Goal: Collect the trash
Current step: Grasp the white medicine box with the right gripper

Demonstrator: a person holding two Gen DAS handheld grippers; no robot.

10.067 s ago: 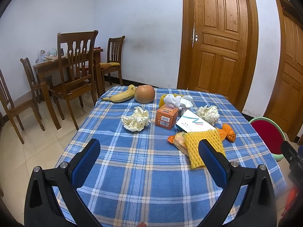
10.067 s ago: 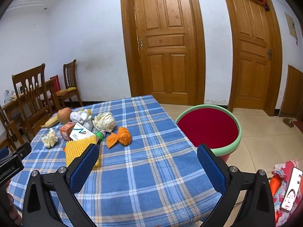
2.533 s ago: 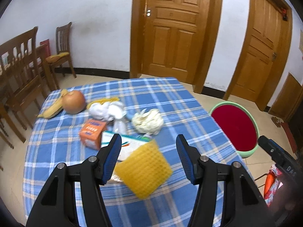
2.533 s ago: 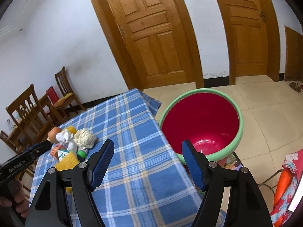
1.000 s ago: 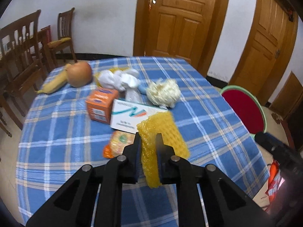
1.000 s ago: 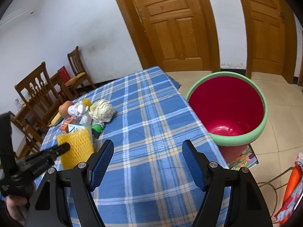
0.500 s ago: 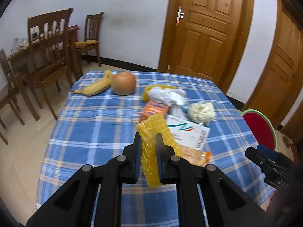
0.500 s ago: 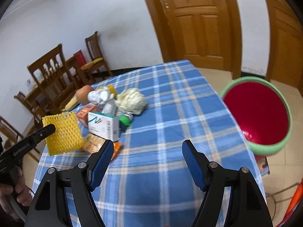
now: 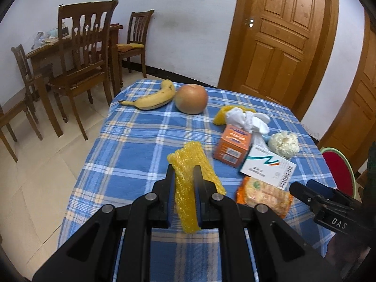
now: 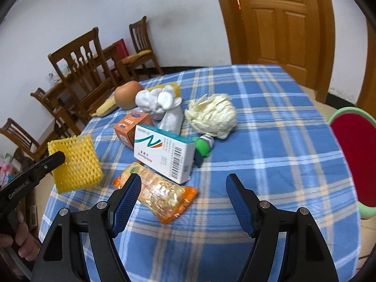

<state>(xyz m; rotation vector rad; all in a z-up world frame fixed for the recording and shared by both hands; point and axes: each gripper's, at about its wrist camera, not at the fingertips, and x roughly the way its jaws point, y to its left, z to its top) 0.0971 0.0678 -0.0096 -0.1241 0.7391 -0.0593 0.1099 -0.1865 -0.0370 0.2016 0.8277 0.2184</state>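
The left gripper (image 9: 184, 176) has its jaws clamped on a yellow foam fruit net (image 10: 75, 163), held off the blue plaid tablecloth (image 10: 270, 155) to the left of a white rectangular medicine box (image 10: 164, 156). The right gripper (image 10: 183, 185) hangs with its jaws wide apart and nothing between them, above an orange crinkly snack wrapper (image 10: 162, 196) lying against the near side of that box. Behind the box sit an orange carton (image 9: 233, 146), a crumpled cream paper ball (image 10: 211, 116) and white bundled cloth (image 10: 162, 103); a small green object (image 10: 203, 146), perhaps a toy, lies just right of the box. A red bin with a green rim (image 10: 354, 155) stands well right of it.
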